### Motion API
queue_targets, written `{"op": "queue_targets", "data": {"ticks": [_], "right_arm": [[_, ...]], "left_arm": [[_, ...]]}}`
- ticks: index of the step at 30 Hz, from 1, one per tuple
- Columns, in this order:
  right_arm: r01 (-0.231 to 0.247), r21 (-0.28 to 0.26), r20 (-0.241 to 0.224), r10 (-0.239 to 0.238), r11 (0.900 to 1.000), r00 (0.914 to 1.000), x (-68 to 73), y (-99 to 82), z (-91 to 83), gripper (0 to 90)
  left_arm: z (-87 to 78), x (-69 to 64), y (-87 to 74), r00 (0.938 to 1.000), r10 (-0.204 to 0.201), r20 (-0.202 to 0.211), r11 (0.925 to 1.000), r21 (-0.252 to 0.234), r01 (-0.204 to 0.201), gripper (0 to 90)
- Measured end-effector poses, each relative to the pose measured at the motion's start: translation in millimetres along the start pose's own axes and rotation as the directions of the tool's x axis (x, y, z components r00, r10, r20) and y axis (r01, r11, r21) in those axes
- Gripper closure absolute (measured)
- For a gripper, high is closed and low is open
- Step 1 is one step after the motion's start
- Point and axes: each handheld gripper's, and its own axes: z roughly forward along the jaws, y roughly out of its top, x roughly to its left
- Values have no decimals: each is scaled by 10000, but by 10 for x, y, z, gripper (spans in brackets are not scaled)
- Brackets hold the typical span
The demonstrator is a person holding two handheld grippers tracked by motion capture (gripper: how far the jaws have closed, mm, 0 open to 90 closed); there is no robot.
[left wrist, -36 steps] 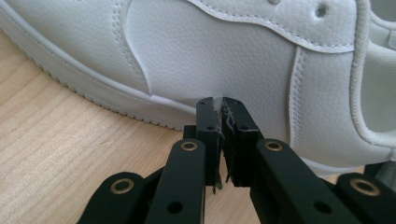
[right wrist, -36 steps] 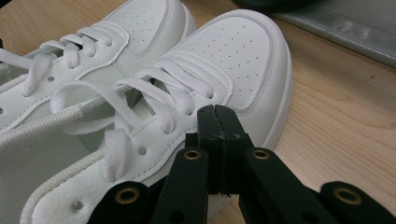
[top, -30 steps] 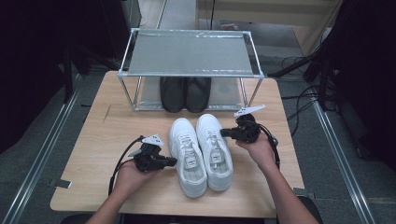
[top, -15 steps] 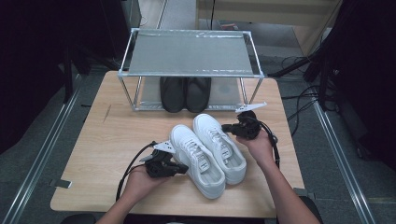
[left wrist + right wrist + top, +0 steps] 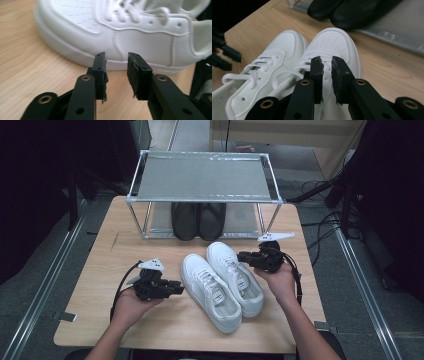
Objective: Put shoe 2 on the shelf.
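A pair of white sneakers lies side by side mid-table, toes angled to the far left: the left sneaker and the right sneaker. My left gripper sits just left of the left sneaker. In the left gripper view that sneaker's side is close ahead of the left gripper, whose jaws have just been opening and hold nothing. My right gripper hovers at the right sneaker's laces. In the right gripper view the right gripper stands over the right sneaker; its jaws have just been opening to a narrow gap, with nothing between them.
A metal shoe rack stands at the back of the wooden table. A pair of black shoes sits on its lower shelf, also seen as black shoes beyond the sneakers. Bare wood lies to the left and right.
The sneakers have swung so that their heels point right and toes left. Both grippers have let go of them, and the left gripper has drawn back a little to the left.
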Motion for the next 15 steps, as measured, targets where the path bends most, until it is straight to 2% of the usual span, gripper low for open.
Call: {"op": "queue_targets", "data": {"ticks": [4,7,11,15], "right_arm": [[78,0,-21,-78,10000,10000,61,-6,-33,761],[157,-135,-21,-157,9998,9999,111,-27,-69,736],[162,-237,-37,-163,9996,9999,192,-53,-129,713],[198,-302,-72,-200,9993,9998,277,-93,-176,679]], "left_arm": [[-92,102,4,9996,-73,-261,9995,-297,66,603],[-111,154,12,9991,11,-421,9997,-255,-22,563],[-107,204,41,9995,-26,-306,9999,-156,22,526],[-95,250,78,9991,45,-433,10000,-3,-45,495]]}}
